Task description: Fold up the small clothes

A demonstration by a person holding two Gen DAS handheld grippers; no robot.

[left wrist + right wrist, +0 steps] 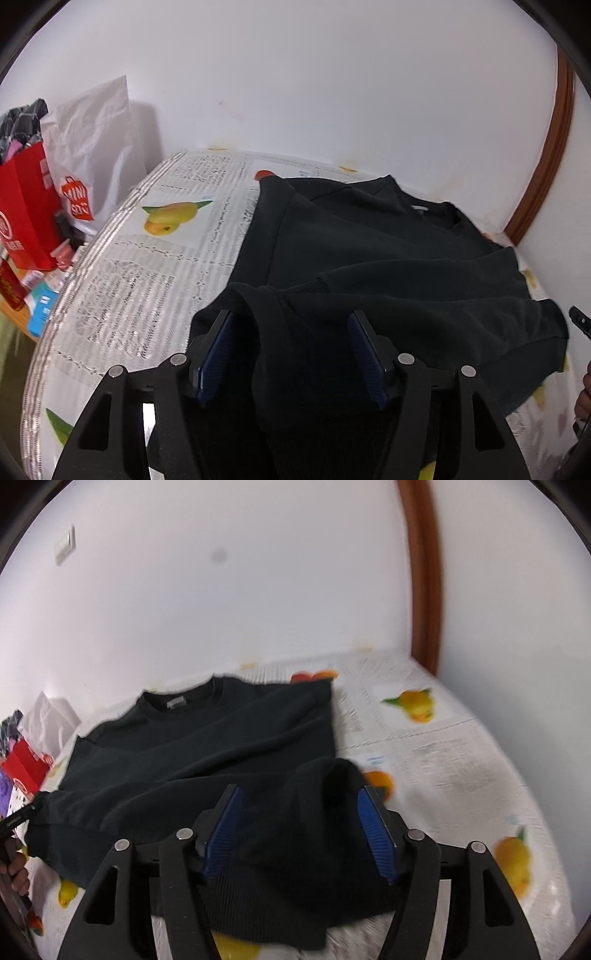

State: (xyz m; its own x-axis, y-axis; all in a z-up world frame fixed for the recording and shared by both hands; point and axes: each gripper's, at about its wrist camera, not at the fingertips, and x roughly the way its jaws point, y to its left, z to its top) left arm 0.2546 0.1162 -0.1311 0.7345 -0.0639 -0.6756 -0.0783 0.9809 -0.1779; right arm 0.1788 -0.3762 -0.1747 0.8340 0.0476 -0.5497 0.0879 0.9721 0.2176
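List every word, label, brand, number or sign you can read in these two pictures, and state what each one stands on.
"MINI SO": red shopping-bag logo on the white plastic carrier bag.
Red paper gift bag: white print, too blurred to read.
Fruit-patterned newsprint-style tablecloth: columns of print, too small to read.
Neck label inside the black long-sleeved sweatshirt: too blurred to read.
Small boxes beside the table: lettering unreadable.

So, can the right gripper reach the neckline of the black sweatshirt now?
Probably yes. The right gripper is open above the sweatshirt hem, and only flat black cloth lies between it and the neckline.
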